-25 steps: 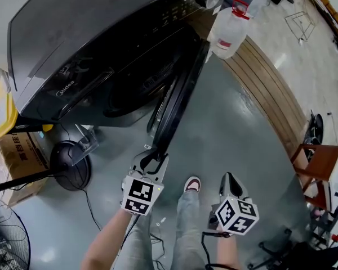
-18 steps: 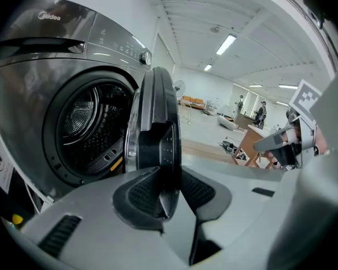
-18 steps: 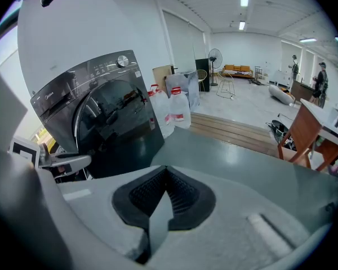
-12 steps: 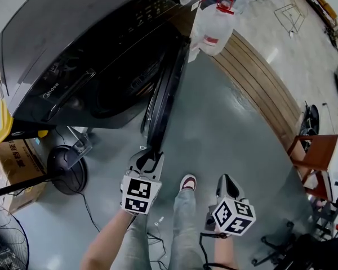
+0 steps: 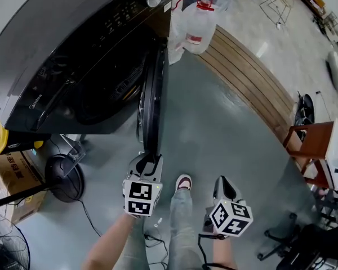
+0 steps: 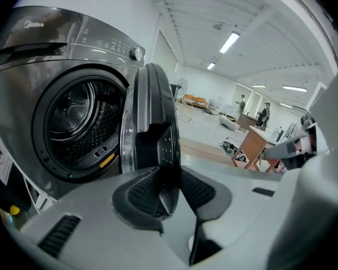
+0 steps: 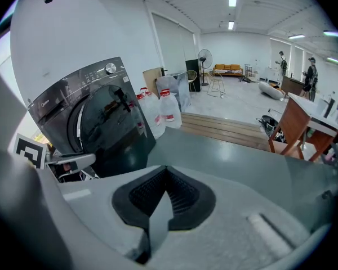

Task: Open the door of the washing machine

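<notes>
The dark front-loading washing machine [image 5: 73,44] fills the upper left of the head view. Its round door [image 5: 152,94] stands swung out, nearly edge-on to me. My left gripper [image 5: 149,161] sits at the door's free lower edge. In the left gripper view that edge [image 6: 158,145] runs between the two black pads [image 6: 141,198]; the jaws [image 6: 168,193] have just eased open a little but still clasp it. The drum [image 6: 79,120] is open to view. My right gripper [image 5: 222,183] hangs to the right over the floor, shut and empty [image 7: 166,176], facing the door's glass [image 7: 115,125].
Plastic water jugs [image 5: 197,27] stand by the machine's right corner, beside a wooden platform [image 5: 253,89]. A floor fan [image 5: 62,173] and a cardboard box [image 5: 14,173] lie on the left. On the right stands a wooden chair [image 5: 310,151]. The person's shoe [image 5: 183,181] is between the grippers.
The door has swung further out from the machine, from slanted to nearly edge-on, with my left gripper staying on its edge. The right gripper kept its place beside it.
</notes>
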`<control>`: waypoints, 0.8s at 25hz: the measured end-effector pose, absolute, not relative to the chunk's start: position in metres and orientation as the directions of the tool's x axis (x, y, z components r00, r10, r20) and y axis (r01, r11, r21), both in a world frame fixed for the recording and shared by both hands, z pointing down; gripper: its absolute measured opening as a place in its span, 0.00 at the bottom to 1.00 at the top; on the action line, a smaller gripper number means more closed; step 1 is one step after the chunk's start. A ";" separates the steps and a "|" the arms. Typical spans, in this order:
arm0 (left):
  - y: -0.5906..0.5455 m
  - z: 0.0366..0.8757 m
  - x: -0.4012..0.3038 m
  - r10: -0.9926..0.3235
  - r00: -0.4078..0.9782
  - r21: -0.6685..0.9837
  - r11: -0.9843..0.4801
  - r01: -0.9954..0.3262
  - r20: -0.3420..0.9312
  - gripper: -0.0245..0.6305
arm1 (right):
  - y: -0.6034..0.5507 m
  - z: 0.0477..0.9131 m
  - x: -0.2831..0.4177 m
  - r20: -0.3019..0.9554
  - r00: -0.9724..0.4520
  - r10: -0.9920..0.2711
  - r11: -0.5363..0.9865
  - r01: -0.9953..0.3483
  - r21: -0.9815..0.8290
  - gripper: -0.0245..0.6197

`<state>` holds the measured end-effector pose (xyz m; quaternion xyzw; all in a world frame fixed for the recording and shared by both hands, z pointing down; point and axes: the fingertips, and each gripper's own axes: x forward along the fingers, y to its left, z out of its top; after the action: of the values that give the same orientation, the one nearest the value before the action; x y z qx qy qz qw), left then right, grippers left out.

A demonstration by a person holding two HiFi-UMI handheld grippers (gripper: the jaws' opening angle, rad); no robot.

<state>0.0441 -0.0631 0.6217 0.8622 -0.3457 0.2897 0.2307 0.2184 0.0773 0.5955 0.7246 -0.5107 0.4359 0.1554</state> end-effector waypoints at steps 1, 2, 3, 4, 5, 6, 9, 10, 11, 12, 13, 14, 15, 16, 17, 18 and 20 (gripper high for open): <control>-0.062 0.622 0.048 -0.461 0.595 0.201 -0.654 -0.729 0.658 0.20 | 0.080 0.596 0.221 0.791 0.102 -0.604 -0.436 -0.872 -0.220 0.05; -0.060 0.621 0.052 -0.460 0.597 0.203 -0.654 -0.729 0.658 0.20 | 0.082 0.596 0.223 0.791 0.105 -0.603 -0.443 -0.869 -0.222 0.05; -0.059 0.621 0.056 -0.459 0.598 0.205 -0.655 -0.728 0.657 0.20 | 0.084 0.596 0.225 0.791 0.108 -0.603 -0.448 -0.865 -0.223 0.05; -0.058 0.622 0.060 -0.458 0.599 0.206 -0.655 -0.727 0.657 0.20 | 0.086 0.596 0.227 0.791 0.111 -0.602 -0.454 -0.862 -0.225 0.05; -0.056 0.623 0.063 -0.456 0.599 0.206 -0.656 -0.726 0.658 0.20 | 0.088 0.596 0.229 0.791 0.113 -0.601 -0.460 -0.859 -0.226 0.05; -0.055 0.624 0.067 -0.453 0.599 0.206 -0.658 -0.724 0.660 0.20 | 0.090 0.597 0.232 0.792 0.116 -0.599 -0.465 -0.856 -0.226 0.05; -0.051 0.625 0.078 -0.440 0.602 0.212 -0.662 -0.719 0.666 0.21 | 0.098 0.597 0.240 0.795 0.127 -0.594 -0.482 -0.847 -0.225 0.05; -0.050 0.624 0.081 -0.437 0.603 0.215 -0.663 -0.717 0.667 0.21 | 0.100 0.597 0.243 0.795 0.131 -0.592 -0.488 -0.843 -0.225 0.05; -0.048 0.624 0.085 -0.434 0.605 0.217 -0.664 -0.715 0.667 0.21 | 0.103 0.598 0.246 0.795 0.136 -0.592 -0.495 -0.839 -0.225 0.05; -0.047 0.624 0.088 -0.432 0.607 0.219 -0.666 -0.713 0.667 0.21 | 0.106 0.598 0.249 0.795 0.141 -0.591 -0.502 -0.835 -0.225 0.05; -0.046 0.624 0.092 -0.430 0.609 0.220 -0.667 -0.712 0.666 0.21 | 0.109 0.598 0.252 0.795 0.145 -0.590 -0.508 -0.831 -0.225 0.05; -0.045 0.624 0.096 -0.428 0.610 0.222 -0.667 -0.711 0.667 0.21 | 0.111 0.599 0.255 0.795 0.149 -0.588 -0.514 -0.828 -0.226 0.05; -0.044 0.624 0.099 -0.427 0.611 0.224 -0.667 -0.710 0.667 0.21 | 0.113 0.599 0.257 0.795 0.151 -0.587 -0.519 -0.824 -0.227 0.05; -0.043 0.624 0.103 -0.425 0.611 0.225 -0.667 -0.711 0.668 0.21 | 0.115 0.600 0.260 0.796 0.153 -0.586 -0.524 -0.821 -0.227 0.05; -0.043 0.624 0.107 -0.424 0.610 0.227 -0.665 -0.711 0.669 0.21 | 0.117 0.600 0.262 0.796 0.155 -0.585 -0.528 -0.818 -0.228 0.05; -0.042 0.624 0.110 -0.423 0.609 0.228 -0.664 -0.712 0.671 0.21 | 0.119 0.600 0.265 0.796 0.157 -0.584 -0.532 -0.816 -0.229 0.05; -0.041 0.625 0.117 -0.419 0.604 0.231 -0.659 -0.715 0.678 0.21 | 0.122 0.599 0.270 0.797 0.161 -0.582 -0.538 -0.811 -0.229 0.05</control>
<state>0.1171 -0.0410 0.6245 0.8605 -0.3295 0.2987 0.2485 0.2699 0.1225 0.5988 0.7512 -0.4637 0.4524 0.1270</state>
